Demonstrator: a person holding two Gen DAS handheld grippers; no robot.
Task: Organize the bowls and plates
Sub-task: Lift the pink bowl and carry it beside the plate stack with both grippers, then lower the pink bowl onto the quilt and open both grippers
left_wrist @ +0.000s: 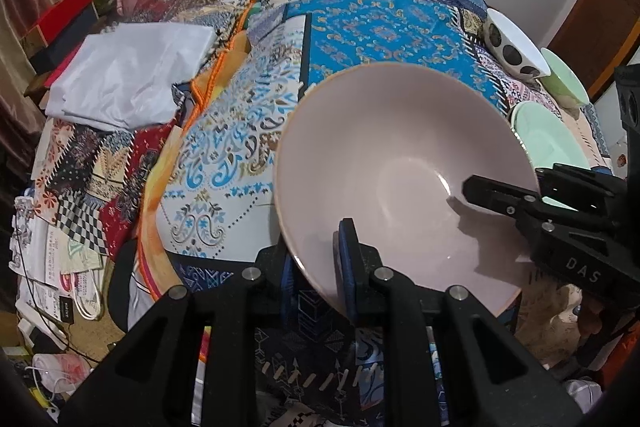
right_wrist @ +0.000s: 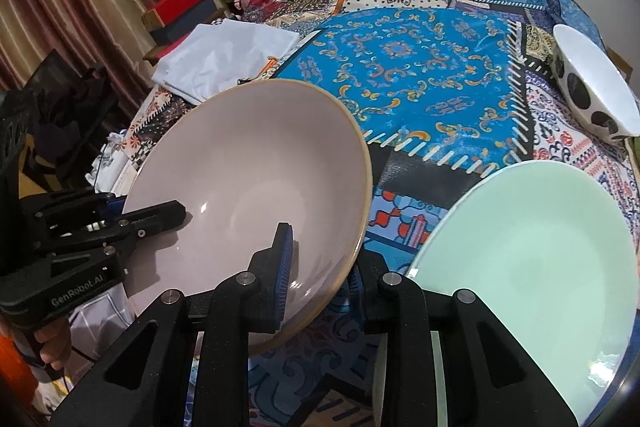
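Observation:
A large pinkish-grey bowl is held above the patterned tablecloth. My left gripper is shut on its near rim; in the right wrist view it clamps the bowl's left rim. My right gripper straddles the bowl's right rim, one pad inside and one outside, jaws a little apart; it enters the left wrist view from the right. A pale green plate lies just right of the bowl. A white bowl with black spots sits at the far right.
A pale green bowl stands behind the spotted bowl. Folded white cloth lies on the table's left side. Red boxes and clutter stand beyond the table's left edge by a curtain.

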